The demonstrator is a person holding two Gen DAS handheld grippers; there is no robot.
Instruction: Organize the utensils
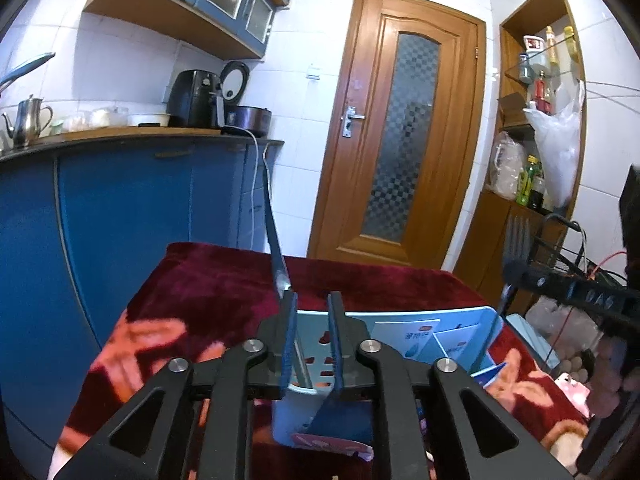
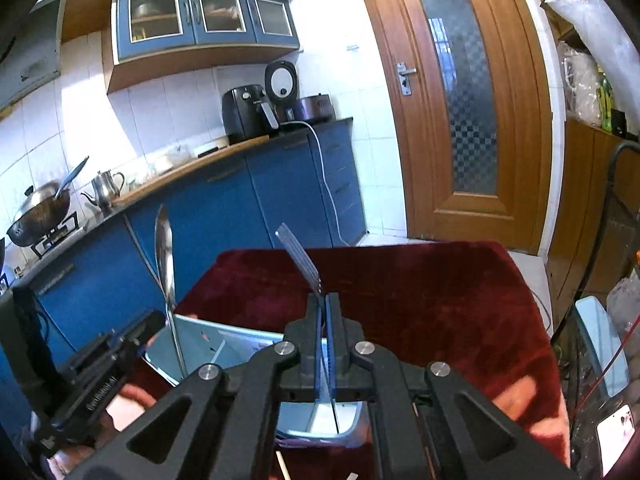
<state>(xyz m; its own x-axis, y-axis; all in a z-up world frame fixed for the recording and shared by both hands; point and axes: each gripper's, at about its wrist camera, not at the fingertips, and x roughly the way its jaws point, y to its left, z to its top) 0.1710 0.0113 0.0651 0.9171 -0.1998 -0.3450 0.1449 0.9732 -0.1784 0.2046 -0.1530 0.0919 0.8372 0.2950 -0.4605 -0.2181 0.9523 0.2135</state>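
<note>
The left tongs [image 1: 312, 304] stand parted, with a spoon [image 1: 271, 216] leaning against the inner face of their left finger, its handle running down into the pale blue plastic utensil holder [image 1: 400, 332] below. Whether that spoon is actually pinched I cannot tell. From the right wrist view the spoon's bowl [image 2: 164, 248] points upward, edge-on. The right tongs [image 2: 324, 304] are closed on a fork [image 2: 300, 256], tines up and tilted to the left, its handle passing between the blue pads and down toward the holder [image 2: 224, 344]. The holder sits on a surface draped in a dark red patterned cloth [image 2: 420, 292], in front of blue kitchen cabinets [image 1: 120, 216].
</note>
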